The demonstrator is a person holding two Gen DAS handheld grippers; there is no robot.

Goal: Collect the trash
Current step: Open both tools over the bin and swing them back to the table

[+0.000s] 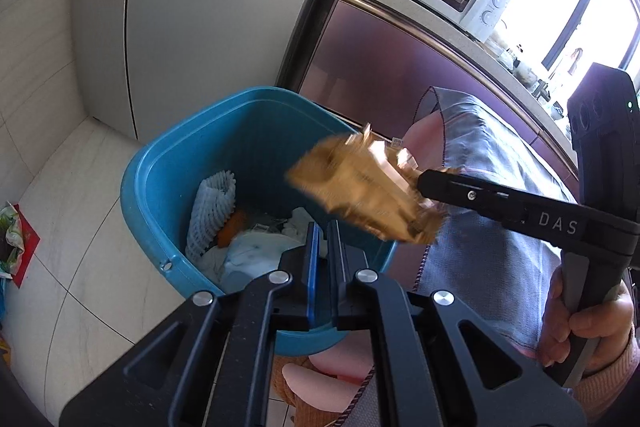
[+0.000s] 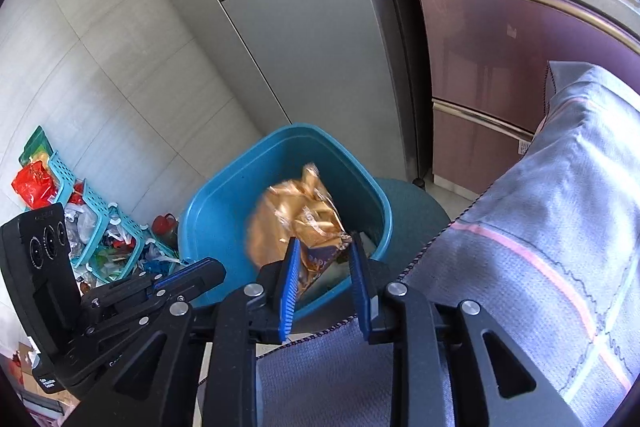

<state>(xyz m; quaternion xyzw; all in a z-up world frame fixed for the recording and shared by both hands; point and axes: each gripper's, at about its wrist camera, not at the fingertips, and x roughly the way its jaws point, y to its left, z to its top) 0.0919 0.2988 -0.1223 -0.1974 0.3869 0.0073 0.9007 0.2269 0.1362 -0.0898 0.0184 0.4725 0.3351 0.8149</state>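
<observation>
Left gripper jaws pressed together; right gripper jaws spread, gold wrapper over blue bin.

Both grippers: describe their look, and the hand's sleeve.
Left gripper and right gripper: matte black linkage frames with silver rivets and ribbed blue pads on the fingers. White "DAS" lettering marks the right one. The hand wears a pink knit cuff.

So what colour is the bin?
Blue bin, seen best in the left wrist view.
</observation>
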